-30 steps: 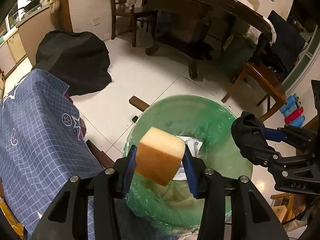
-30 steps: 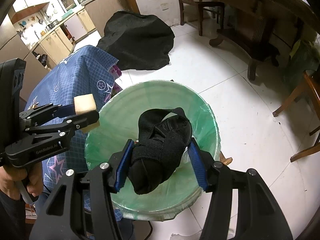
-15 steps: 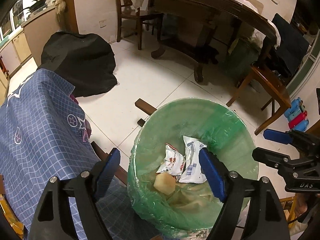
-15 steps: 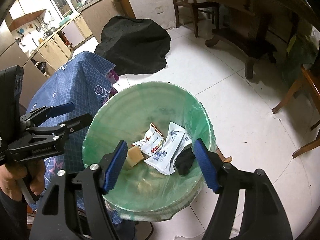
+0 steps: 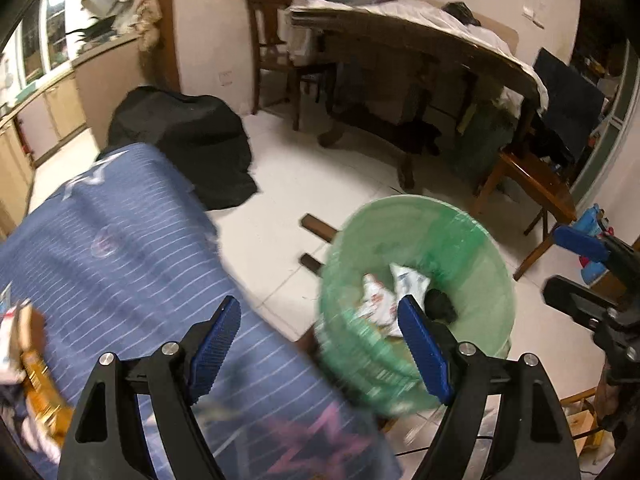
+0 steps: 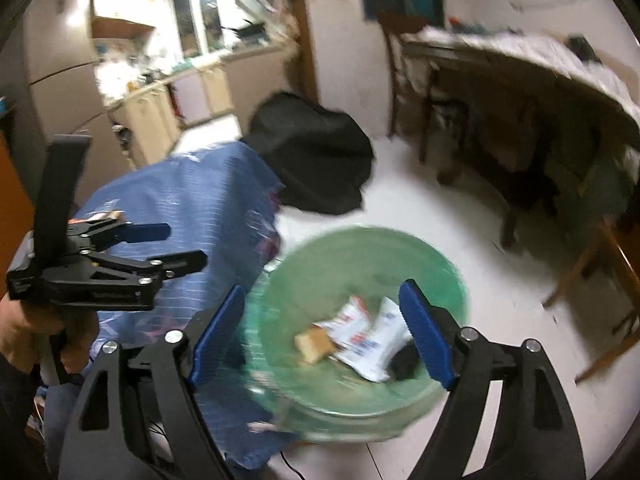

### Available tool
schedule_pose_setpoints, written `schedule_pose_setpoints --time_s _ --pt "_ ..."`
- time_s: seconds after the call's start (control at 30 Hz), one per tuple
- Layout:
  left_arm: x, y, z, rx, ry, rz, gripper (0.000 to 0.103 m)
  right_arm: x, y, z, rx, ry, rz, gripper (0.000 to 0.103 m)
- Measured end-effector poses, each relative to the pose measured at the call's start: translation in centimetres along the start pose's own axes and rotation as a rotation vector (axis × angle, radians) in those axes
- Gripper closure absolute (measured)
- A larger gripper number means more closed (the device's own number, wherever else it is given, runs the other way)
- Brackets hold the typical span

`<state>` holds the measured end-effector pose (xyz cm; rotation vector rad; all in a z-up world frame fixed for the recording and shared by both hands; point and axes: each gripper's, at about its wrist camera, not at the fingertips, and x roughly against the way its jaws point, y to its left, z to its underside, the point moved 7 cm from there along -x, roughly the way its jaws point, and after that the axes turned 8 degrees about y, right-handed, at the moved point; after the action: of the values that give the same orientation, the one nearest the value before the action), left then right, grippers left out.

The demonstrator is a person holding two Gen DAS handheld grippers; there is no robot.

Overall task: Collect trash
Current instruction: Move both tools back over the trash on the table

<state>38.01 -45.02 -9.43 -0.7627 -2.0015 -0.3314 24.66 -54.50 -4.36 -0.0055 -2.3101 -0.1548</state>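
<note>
Having dropped sponge [image 6: 314,343] and shoe [image 6: 404,360], both grippers gape.

Your views are dim and motion-blurred; the window [image 6: 192,20] glares, edges bow, and the bin [image 6: 360,264] looks perhaps smeared.

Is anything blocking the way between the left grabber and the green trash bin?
Nothing visible does. The left gripper is open and empty, and the green bag-lined trash bin sits just ahead on the floor, its top uncovered.
</note>
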Motion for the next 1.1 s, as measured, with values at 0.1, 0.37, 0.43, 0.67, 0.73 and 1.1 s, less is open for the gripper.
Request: schedule_pose_setpoints --time_s 0.1,0.37,0.43,0.67,0.73,1.1 --pt "2.7 3.5 2.8 0.03 -0.027 -0.022 0.022 0.6 3.7 0.5 0.033 -0.053 -0.046 0.02" --pt "10.8 17.1 10.8 0.207 -0.105 -0.145 0.022 -1.3 10.8 1.8 0.061 -0.028 -0.18 0.019" --pt "13.1 21.9 13.3 0.309 -0.126 -0.177 0.022 -1.8 12.1 2.0 0.073 -0.011 -0.197 0.018" --pt "20.5 38.8 20.7 0.697 -0.227 -0.272 0.02 -3.3 15.6 2.9 0.087 0.039 -0.23 0.018" --pt "21.0 43.6 22.0 0.815 -0.225 -0.258 0.018 -3.7 16.7 3.0 0.099 0.047 -0.236 0.018" --pt "13.8 49.7 20.4 0.854 -0.034 -0.341 0.013 -5.2 21.5 2.6 0.145 0.083 -0.256 0.018"
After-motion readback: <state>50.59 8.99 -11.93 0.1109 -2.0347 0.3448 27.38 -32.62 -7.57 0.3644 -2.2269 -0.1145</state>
